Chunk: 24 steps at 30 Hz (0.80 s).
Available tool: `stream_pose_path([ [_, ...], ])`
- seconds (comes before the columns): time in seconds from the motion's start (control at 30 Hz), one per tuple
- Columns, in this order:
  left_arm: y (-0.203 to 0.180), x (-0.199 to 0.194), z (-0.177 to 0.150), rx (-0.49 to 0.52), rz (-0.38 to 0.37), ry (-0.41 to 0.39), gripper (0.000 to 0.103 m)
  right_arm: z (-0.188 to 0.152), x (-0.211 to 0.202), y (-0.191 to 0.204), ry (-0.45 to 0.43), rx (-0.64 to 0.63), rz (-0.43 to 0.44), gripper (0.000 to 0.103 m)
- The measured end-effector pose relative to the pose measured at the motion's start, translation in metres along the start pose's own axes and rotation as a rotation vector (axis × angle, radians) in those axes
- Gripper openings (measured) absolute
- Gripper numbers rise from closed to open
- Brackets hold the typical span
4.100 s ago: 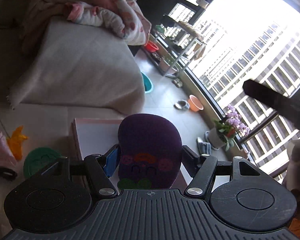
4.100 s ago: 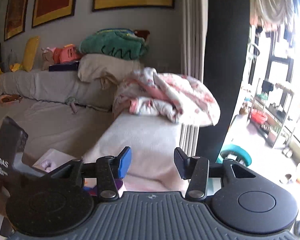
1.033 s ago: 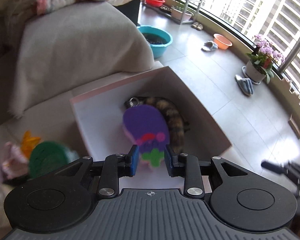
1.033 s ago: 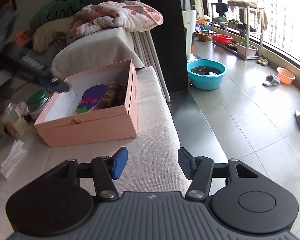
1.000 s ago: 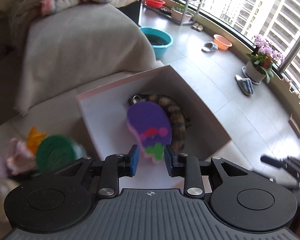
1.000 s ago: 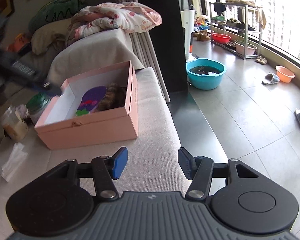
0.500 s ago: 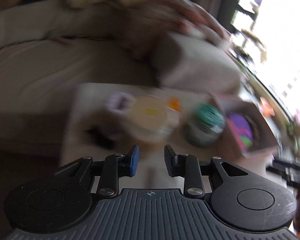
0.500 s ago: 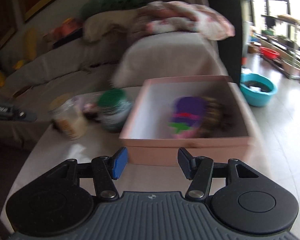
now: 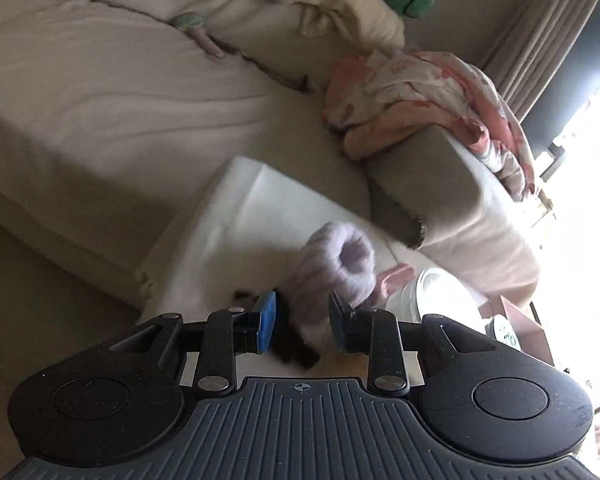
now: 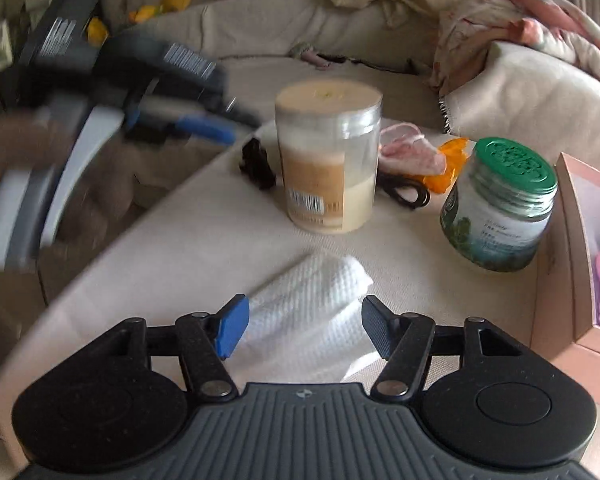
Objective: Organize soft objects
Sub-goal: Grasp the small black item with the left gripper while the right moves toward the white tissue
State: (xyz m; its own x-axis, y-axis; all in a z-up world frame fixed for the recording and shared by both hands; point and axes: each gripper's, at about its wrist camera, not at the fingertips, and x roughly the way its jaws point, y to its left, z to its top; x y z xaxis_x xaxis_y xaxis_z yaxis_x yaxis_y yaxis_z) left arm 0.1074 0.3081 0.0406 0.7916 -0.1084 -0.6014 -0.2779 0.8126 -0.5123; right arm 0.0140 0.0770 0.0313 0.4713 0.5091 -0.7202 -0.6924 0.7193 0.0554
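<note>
Opening over the white folded cloth [image 10: 312, 304] between its unpinching pads, the right gripper [image 10: 304, 330] readies a grab, while the narrowly parted, empty left gripper [image 9: 302, 322] faces the lilac fuzzy toy [image 9: 336, 268] just ahead.

Nothing in my views can be read as words. The tall clear jar [image 10: 329, 156] on the surface carries a barcode low on its tan label, its digits too small to make out. Just right of that jar, the green-lidded jar [image 10: 498, 208] has a label with a leafy picture and lines of small print, all blurred. Left of the tall jar, my other claw [image 10: 204, 128] shows white barcode-like stickers on its body, smeared by motion.
</note>
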Motion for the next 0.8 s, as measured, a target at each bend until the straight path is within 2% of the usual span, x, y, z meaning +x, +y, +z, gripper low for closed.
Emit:
stream_pose_path([
  [0.07, -0.008, 0.011, 0.0, 0.034, 0.032, 0.025, 0.032, -0.011, 0.003, -0.006, -0.001, -0.004, 0.007, 0.059],
  [0.1, -0.013, 0.012, -0.001, 0.054, 0.061, 0.02, 0.032, -0.015, -0.001, -0.008, -0.025, -0.009, 0.007, 0.041],
  [0.13, -0.016, 0.012, -0.003, 0.08, 0.089, 0.01, 0.032, -0.019, -0.005, -0.008, -0.029, -0.029, 0.006, 0.03],
  [0.17, -0.019, 0.012, -0.004, 0.098, 0.115, 0.007, 0.032, -0.022, -0.01, -0.009, -0.027, -0.046, 0.015, 0.013],
  [0.2, -0.02, 0.01, -0.006, 0.105, 0.14, 0.003, 0.032, -0.026, -0.015, -0.014, -0.026, -0.048, 0.022, 0.008],
  [0.37, -0.019, 0.009, -0.013, 0.124, 0.208, 0.022, 0.033, -0.05, -0.038, -0.033, -0.036, -0.033, 0.01, 0.007],
  [0.57, -0.02, 0.022, -0.019, 0.113, 0.223, 0.06, 0.039, -0.069, -0.046, -0.047, -0.089, -0.012, 0.003, 0.008],
  [0.63, -0.024, 0.026, -0.023, 0.121, 0.228, 0.071, 0.036, -0.07, -0.046, -0.051, -0.095, 0.003, 0.015, 0.008],
  [0.73, -0.03, 0.03, -0.026, 0.163, 0.253, 0.046, 0.033, -0.071, -0.048, -0.054, -0.09, 0.014, 0.018, 0.008],
  [0.8, -0.029, 0.03, -0.03, 0.173, 0.241, 0.025, 0.031, -0.071, -0.054, -0.054, -0.091, 0.023, 0.021, 0.013],
])
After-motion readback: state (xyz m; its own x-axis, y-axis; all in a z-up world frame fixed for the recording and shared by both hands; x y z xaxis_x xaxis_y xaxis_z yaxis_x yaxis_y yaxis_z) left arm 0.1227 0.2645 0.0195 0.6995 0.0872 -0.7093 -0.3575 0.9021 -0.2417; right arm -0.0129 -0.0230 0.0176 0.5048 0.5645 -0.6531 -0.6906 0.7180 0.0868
